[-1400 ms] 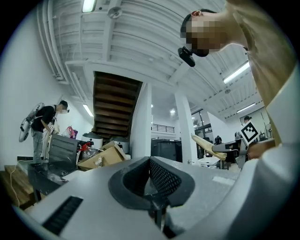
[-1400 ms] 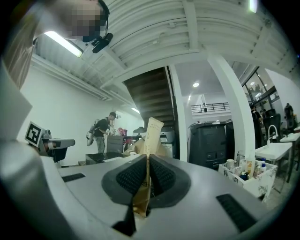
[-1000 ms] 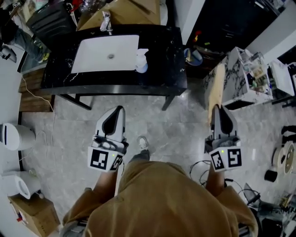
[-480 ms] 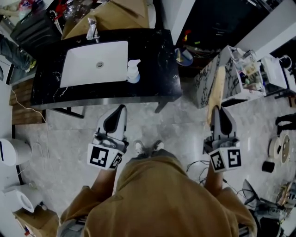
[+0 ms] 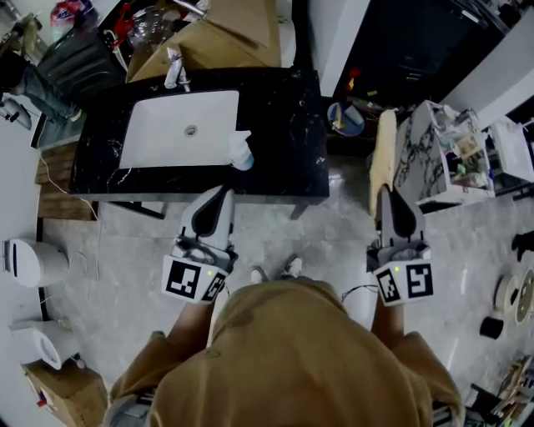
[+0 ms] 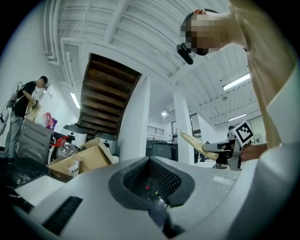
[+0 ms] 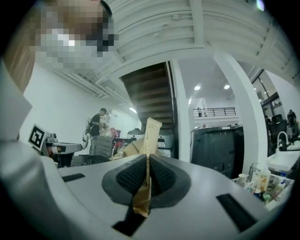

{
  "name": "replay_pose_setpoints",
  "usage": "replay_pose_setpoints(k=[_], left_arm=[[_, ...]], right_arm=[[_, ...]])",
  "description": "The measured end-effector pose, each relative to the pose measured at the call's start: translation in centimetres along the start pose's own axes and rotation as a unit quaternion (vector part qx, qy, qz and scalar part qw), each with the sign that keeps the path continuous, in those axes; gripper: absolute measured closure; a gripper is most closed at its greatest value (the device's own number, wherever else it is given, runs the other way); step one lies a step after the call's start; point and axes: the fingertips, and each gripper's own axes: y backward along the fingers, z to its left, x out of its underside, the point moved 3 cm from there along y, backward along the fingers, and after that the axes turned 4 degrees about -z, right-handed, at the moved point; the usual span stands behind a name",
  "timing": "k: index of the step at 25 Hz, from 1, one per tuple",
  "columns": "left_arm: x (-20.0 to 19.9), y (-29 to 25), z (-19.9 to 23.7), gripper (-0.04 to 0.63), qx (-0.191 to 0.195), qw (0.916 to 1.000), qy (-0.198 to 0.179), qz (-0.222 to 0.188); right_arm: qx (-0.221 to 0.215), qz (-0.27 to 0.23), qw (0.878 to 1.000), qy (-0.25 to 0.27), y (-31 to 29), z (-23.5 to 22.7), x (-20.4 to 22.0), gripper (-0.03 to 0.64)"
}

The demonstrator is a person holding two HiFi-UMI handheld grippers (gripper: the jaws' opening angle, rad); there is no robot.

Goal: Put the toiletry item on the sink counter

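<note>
The toiletry item [image 5: 385, 154] is a flat tan tube. My right gripper [image 5: 385, 193] is shut on its lower end, and the tube sticks out past the jaws [image 7: 151, 133]. It hangs over the floor, just right of the black sink counter [image 5: 284, 142]. My left gripper [image 5: 224, 192] is shut with nothing in it, its tip at the counter's front edge. The white basin [image 5: 179, 129] with its faucet [image 5: 175, 67] is set in the counter. A pump bottle [image 5: 240, 152] stands at the basin's right corner. In the left gripper view the tube [image 6: 197, 144] shows at the right.
A cardboard box [image 5: 242, 25] stands behind the counter. A blue cup [image 5: 345, 118] and a white marbled shelf unit [image 5: 434, 158] stand to the right. White appliances [image 5: 33, 263] sit on the floor at the left. A person [image 6: 26, 101] stands far off.
The counter has come nearer in the head view, so its front edge now meets the left gripper's tip. Both grippers stay shut, the right one still on the tube.
</note>
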Motion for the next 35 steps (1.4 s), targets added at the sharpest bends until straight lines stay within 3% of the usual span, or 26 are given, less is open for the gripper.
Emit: replay_pose_setpoints(k=[6, 22, 26, 31, 35], left_arm=[[-1.3, -1.6, 0.1, 0.591, -0.028, 0.999, -0.029, -0.019], [-1.8, 1.2, 1.5, 0.592, -0.078, 0.9943, -0.073, 0.002], [-1.7, 2.6, 1.6, 0.592, -0.082, 0.9943, -0.068, 0.005], [-2.8, 3.4, 1.8, 0.591, -0.084, 0.9952, -0.042, -0.028], [-1.6, 5.0, 2.6, 0.592, -0.097, 0.9933, -0.061, 0.012]], right_arm=[[-0.032, -0.015, 0.999, -0.008, -2.5, -1.2, 0.1, 0.596], [-0.085, 0.007, 0.996, -0.034, -8.0, 1.1, 4.1, 0.595], [-0.092, 0.018, 0.995, -0.027, -9.5, 2.2, 5.5, 0.595], [-0.096, 0.035, 0.994, -0.031, -11.3, 3.3, 7.3, 0.595], [-0.092, 0.046, 0.993, -0.056, -12.7, 3.6, 9.0, 0.595]])
